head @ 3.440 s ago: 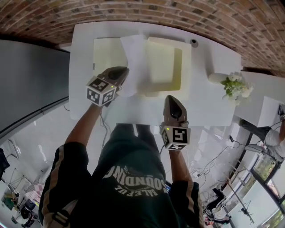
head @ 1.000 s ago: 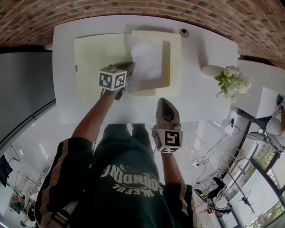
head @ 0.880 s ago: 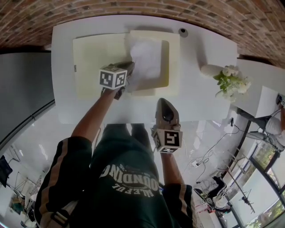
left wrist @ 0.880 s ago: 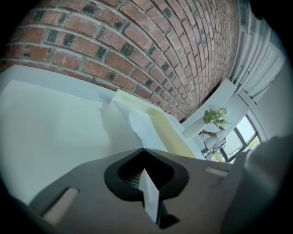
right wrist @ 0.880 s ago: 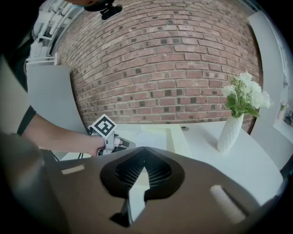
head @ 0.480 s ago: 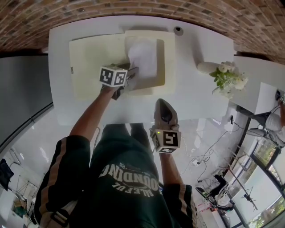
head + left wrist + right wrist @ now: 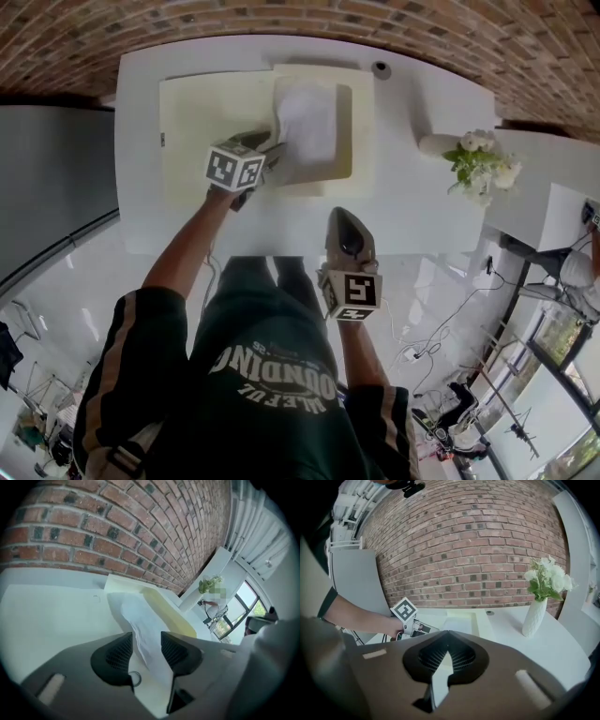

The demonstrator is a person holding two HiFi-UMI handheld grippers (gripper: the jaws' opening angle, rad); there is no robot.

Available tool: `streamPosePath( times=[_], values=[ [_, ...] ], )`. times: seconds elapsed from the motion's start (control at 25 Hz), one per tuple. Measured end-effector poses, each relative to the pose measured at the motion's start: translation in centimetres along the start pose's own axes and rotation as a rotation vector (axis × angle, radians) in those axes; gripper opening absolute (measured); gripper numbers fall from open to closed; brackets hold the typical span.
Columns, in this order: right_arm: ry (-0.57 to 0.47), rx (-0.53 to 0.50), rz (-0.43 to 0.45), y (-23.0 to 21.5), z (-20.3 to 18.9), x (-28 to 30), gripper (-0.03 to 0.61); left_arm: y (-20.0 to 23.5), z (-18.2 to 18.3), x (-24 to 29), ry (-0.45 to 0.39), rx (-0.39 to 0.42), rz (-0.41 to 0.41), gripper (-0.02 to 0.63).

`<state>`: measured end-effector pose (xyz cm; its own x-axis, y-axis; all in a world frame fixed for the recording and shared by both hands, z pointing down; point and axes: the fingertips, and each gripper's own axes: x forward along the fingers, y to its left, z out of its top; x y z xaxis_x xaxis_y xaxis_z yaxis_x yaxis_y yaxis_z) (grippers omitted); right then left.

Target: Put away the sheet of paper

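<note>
White sheet of paper (image 7: 307,122) lies mostly in the hollow of a pale yellow box (image 7: 361,131), straight ahead of the left gripper (image 7: 272,155). The sheet's near end comes up over the box's wall and runs back between that gripper's jaws. The jaws have just been opening. They now stand apart, with a gap on either side of the sheet, so the pads are not pressing on it and the paper is released. Just to the left of this gripper the box's flat lid (image 7: 211,122) lies open on the white surface (image 7: 422,216), joined to the box along the side nearest the gripper.

Nearer the person, the right gripper (image 7: 345,214) is held over the front edge of the surface, well apart from the box, which lies ahead of it and slightly to its left. Its jaws are closed together with nothing between them. Ahead and to its right stands a white vase (image 7: 533,618) holding white flowers (image 7: 546,578), clear of the box. Beyond the box, a small dark round object (image 7: 380,68) sits at the far edge of the surface. A red brick wall (image 7: 281,19) rises behind everything.
</note>
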<state>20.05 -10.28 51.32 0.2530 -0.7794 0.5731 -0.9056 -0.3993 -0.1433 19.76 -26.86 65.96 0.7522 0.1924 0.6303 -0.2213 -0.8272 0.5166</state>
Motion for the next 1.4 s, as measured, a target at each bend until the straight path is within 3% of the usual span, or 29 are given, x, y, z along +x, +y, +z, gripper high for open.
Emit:
streamPosePath(
  times=[0.24, 0.8, 1.24, 1.4],
  values=[
    [-0.048, -0.054, 0.078, 1.6, 1.5, -1.1, 0.0, -3.1, 0.8, -5.0, -0.149, 0.163, 0.056, 0.011],
    [-0.149, -0.192, 0.236, 3.8, 3.3, -6.5, 0.0, -11.9, -2.3, -15.1, -0.326, 0.223, 0.185, 0.011],
    [-0.281, -0.249, 0.302, 4.5, 6.8, -10.6, 0.0, -16.8, -0.4, -22.4, -0.51, 0.276, 0.294, 0.011],
    [-0.309, -0.254, 0.317, 4.5, 7.5, -11.5, -0.001, -18.1, -0.1, -23.3, -0.532, 0.293, 0.309, 0.011]
  ],
)
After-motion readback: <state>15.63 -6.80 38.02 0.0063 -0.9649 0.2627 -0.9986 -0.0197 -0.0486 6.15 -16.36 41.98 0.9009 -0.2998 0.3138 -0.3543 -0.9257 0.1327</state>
